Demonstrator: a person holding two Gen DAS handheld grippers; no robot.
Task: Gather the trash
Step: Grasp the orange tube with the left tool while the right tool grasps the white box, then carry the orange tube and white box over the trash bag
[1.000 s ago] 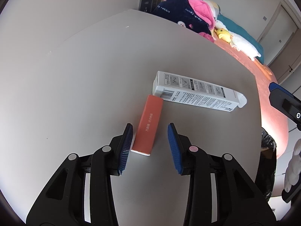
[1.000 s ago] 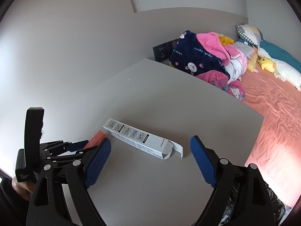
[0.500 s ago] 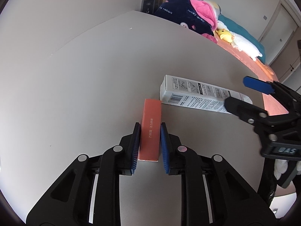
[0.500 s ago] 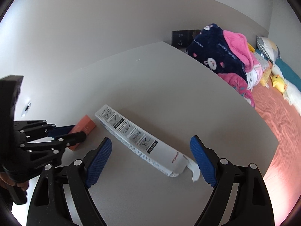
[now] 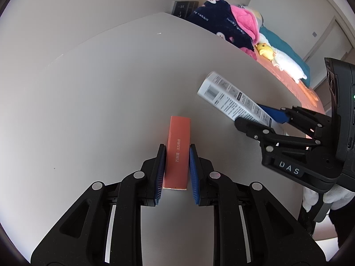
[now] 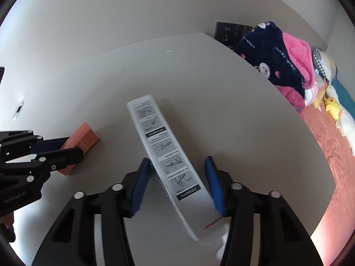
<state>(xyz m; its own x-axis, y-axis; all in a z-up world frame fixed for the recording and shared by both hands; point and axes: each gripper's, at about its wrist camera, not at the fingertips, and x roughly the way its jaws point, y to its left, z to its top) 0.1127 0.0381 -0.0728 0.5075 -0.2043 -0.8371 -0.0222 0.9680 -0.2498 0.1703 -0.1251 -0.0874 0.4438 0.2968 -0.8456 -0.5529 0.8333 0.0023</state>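
A small orange box (image 5: 178,153) lies on the grey table (image 5: 99,102). My left gripper (image 5: 176,166) is shut on its near half, blue pads against both long sides; it also shows in the right wrist view (image 6: 76,146). A long white printed carton (image 6: 164,153) lies between the fingers of my right gripper (image 6: 177,181), which is closed around its near end; the carton looks blurred and tilted. In the left wrist view the carton (image 5: 233,99) sticks out of the right gripper (image 5: 264,119) with its far end raised.
A bed with an orange sheet (image 6: 332,155) runs along the table's right edge, with a navy and pink blanket pile (image 6: 277,53) and plush toys (image 5: 266,51). A dark wall panel (image 6: 228,33) sits at the table's far corner.
My right gripper has moved onto the white carton and closed around it, turning and tilting it. My left gripper stays shut on the orange box.
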